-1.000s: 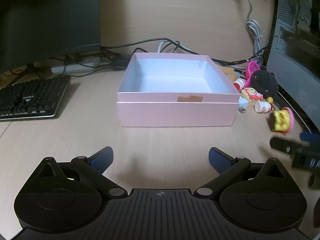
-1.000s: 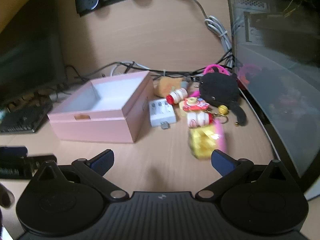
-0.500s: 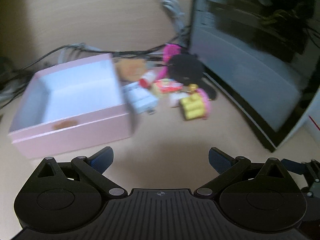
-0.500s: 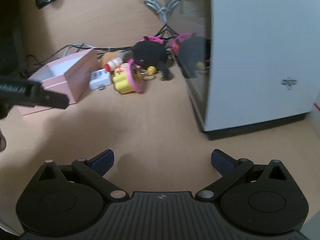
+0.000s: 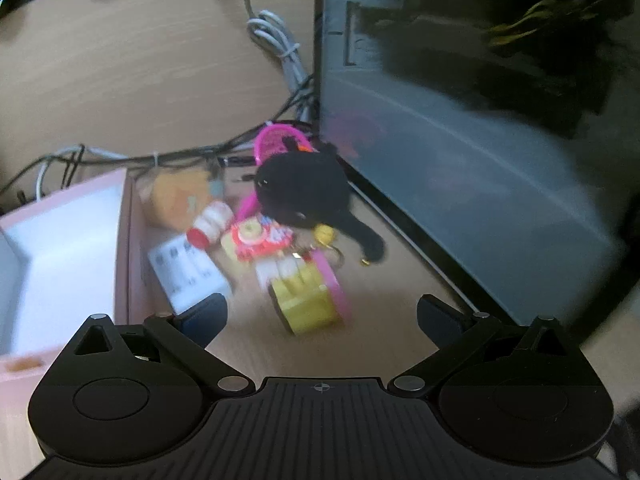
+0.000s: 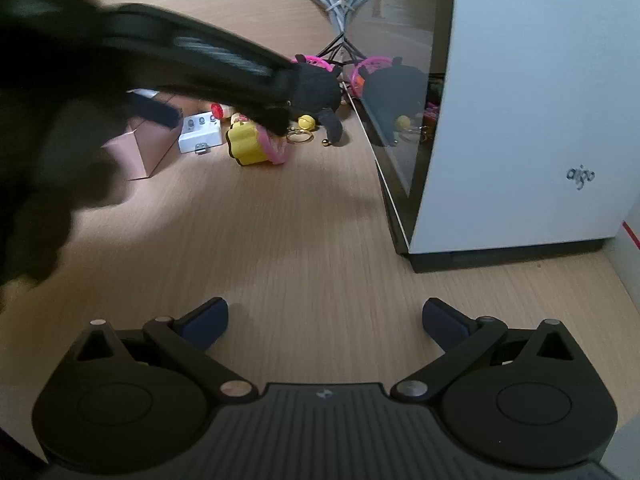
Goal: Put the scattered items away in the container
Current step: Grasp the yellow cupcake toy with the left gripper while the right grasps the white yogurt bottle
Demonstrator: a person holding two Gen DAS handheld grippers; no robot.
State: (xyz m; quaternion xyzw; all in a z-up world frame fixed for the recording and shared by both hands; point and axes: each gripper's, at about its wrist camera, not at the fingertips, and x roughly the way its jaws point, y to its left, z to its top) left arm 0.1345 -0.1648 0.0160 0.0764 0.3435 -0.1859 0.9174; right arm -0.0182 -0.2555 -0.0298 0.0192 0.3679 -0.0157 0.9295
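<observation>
A pile of small items lies between the pink box [image 5: 60,240] and a computer case. The yellow toy with pink trim [image 5: 308,304] lies nearest, just ahead of my open, empty left gripper [image 5: 320,314]. Behind it are a white battery case [image 5: 188,272], a red-capped bottle [image 5: 210,224], a red and yellow charm [image 5: 256,238], a black plush [image 5: 304,192] and an orange plush [image 5: 176,200]. My right gripper [image 6: 324,316] is open and empty over bare desk, well back. It sees the yellow toy [image 6: 246,146], the black plush [image 6: 316,88] and the left gripper [image 6: 276,120] above the pile.
The computer case with a dark glass side [image 5: 460,160] stands right of the pile; its white front [image 6: 540,100] shows in the right wrist view. Cables [image 5: 276,36] run along the back. A pink ring toy [image 5: 276,140] lies behind the black plush.
My left gripper has swung right from the box and moved in close over the pile. My right gripper has pulled back and turned toward the computer case.
</observation>
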